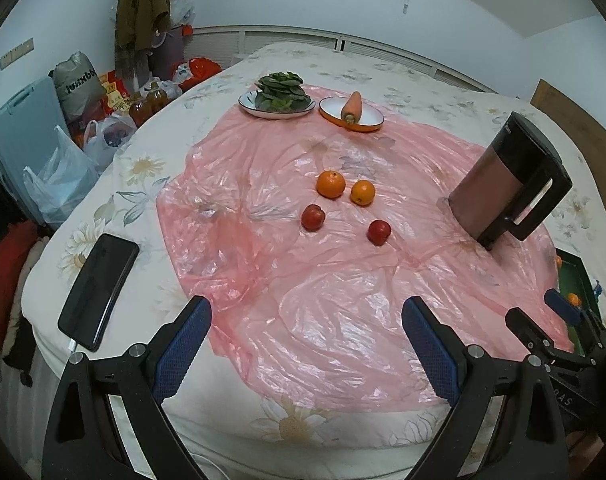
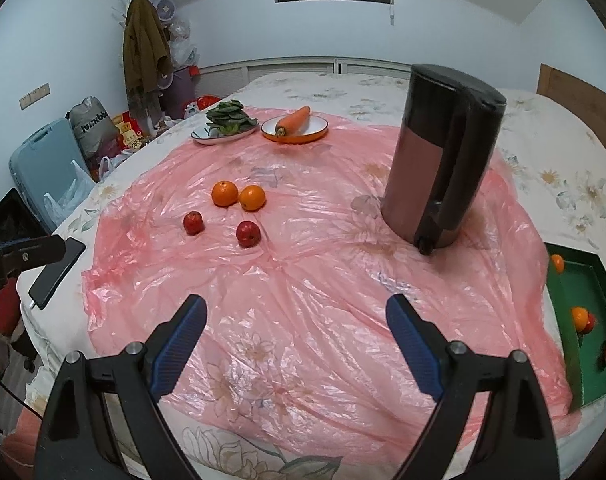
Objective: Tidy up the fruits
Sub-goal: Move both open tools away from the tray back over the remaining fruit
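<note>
On the pink plastic sheet (image 1: 323, 320), two round oranges (image 1: 331, 184) and two red apples (image 1: 312, 218) are lying ungrasped while both grippers, left (image 1: 307, 344) and right (image 2: 297, 340), are hovering wide apart, likely calling for a reach toward the green tray (image 2: 583, 368).

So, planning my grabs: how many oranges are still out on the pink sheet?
2: one orange and another touching it, mid-sheet behind the apples. More sit in the green tray already.

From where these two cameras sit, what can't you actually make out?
- Green tray: cut off by the right wrist view's edge, so its full fruit count is unknown; in the left wrist view the right gripper blocks it.
- Kettle: closed, contents hidden.
- Plate under the greens: mostly covered by leaves.
</note>
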{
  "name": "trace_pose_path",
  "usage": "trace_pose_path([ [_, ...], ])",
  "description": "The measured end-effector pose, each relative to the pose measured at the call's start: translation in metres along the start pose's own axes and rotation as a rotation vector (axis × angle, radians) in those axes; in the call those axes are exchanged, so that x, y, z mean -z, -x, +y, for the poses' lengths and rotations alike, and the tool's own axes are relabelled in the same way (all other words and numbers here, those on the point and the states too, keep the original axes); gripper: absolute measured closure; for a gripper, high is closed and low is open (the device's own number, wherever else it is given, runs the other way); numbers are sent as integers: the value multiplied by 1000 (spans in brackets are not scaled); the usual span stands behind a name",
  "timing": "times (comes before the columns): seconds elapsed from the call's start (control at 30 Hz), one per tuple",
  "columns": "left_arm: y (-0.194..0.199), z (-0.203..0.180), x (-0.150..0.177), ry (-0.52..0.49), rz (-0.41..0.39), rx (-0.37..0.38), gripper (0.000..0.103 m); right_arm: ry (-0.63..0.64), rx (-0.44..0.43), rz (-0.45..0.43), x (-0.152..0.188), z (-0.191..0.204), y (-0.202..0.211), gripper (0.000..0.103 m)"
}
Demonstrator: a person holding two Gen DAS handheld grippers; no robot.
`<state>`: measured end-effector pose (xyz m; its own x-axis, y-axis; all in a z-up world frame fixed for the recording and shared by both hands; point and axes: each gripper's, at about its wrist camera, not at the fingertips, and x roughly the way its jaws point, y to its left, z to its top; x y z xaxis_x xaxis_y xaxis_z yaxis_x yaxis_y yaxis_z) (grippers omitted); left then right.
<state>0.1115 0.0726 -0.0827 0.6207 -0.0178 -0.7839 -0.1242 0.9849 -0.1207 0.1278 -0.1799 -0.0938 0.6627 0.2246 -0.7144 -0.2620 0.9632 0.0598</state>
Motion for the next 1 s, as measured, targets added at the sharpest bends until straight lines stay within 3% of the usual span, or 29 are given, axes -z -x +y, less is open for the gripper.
trace_pose_path([
  [0.63, -39, 5, -12, -36, 19, -42, 9, 63, -6, 17, -13, 21, -36, 0],
  [1.0, -107, 1, -52, -119, 28, -99, 9, 109, -74, 94, -45, 40, -114, 0],
])
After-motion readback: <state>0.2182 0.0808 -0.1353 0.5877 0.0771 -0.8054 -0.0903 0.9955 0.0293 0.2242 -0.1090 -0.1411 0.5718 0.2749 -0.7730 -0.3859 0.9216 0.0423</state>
